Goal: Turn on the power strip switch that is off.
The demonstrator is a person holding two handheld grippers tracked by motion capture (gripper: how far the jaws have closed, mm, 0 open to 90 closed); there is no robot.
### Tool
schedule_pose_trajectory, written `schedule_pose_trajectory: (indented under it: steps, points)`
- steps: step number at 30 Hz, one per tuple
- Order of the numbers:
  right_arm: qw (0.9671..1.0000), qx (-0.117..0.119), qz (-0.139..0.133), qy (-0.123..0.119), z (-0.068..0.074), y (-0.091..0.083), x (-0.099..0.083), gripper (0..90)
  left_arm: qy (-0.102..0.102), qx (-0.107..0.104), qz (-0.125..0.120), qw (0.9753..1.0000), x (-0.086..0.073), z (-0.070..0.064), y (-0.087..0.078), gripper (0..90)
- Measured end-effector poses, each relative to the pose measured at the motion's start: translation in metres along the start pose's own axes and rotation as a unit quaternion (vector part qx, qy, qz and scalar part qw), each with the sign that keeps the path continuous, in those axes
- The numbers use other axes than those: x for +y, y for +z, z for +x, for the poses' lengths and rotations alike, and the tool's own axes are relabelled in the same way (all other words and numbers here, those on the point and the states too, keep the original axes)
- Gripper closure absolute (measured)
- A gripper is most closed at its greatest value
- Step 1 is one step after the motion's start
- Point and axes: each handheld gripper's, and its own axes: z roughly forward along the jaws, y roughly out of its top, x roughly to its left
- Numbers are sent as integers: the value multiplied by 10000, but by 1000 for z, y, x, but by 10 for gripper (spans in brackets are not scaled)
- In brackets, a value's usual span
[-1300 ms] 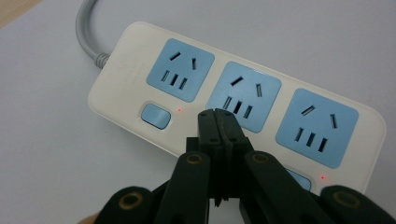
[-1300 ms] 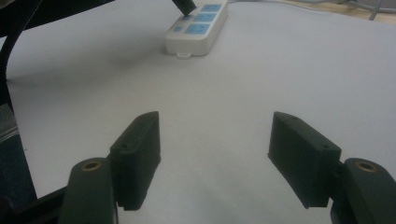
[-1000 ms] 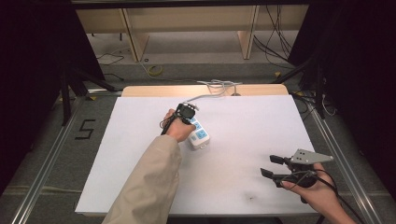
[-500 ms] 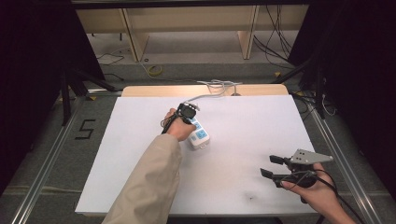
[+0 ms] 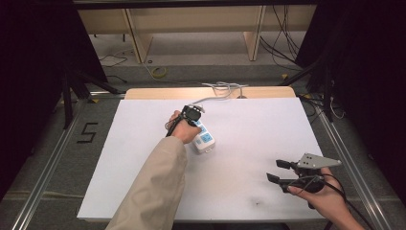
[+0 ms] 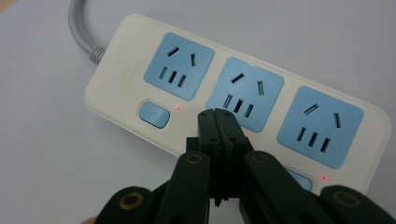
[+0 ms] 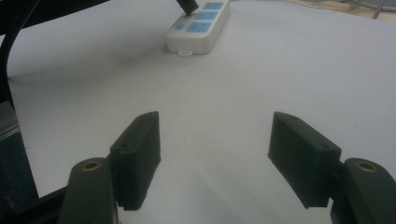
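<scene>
A white power strip point(image 5: 206, 140) with three blue sockets lies at the table's middle, its grey cable point(image 5: 210, 97) running to the far edge. My left gripper point(image 5: 196, 120) is shut with nothing between the jaws. In the left gripper view its tips point(image 6: 215, 114) rest on the power strip point(image 6: 126, 79) just below the middle socket point(image 6: 245, 93), covering the spot of the middle switch. A blue switch point(image 6: 154, 114) by the first socket shows beside a small red light. My right gripper point(image 5: 277, 170) hovers open near the table's front right; the jaws of the right gripper point(image 7: 215, 140) hold nothing.
A white sheet point(image 5: 143, 182) covers the table, with a wooden strip point(image 5: 158, 93) at its far edge. The left sleeve point(image 5: 153, 191) crosses the front middle. The power strip point(image 7: 198, 28) lies far ahead of the right gripper.
</scene>
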Motion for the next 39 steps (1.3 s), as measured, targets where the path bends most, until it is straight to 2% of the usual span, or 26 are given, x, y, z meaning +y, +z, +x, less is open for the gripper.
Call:
schedule_pose_trajectory:
  steps: [17,21,27,39]
  points:
    - [10000,18,-23,-9,0,0,0,344,-1,55,126,9999,4,-2,1,900]
    - [10000,18,-24,-8,0,0,0,344,-62,35,126,9999,4,-1,1,900]
    - [10000,27,-10,-15,0,0,0,344,24,100,192,9998,6,-3,1,900]
    - [10000,34,7,-16,1,0,0,343,23,110,247,9996,8,-4,2,900]
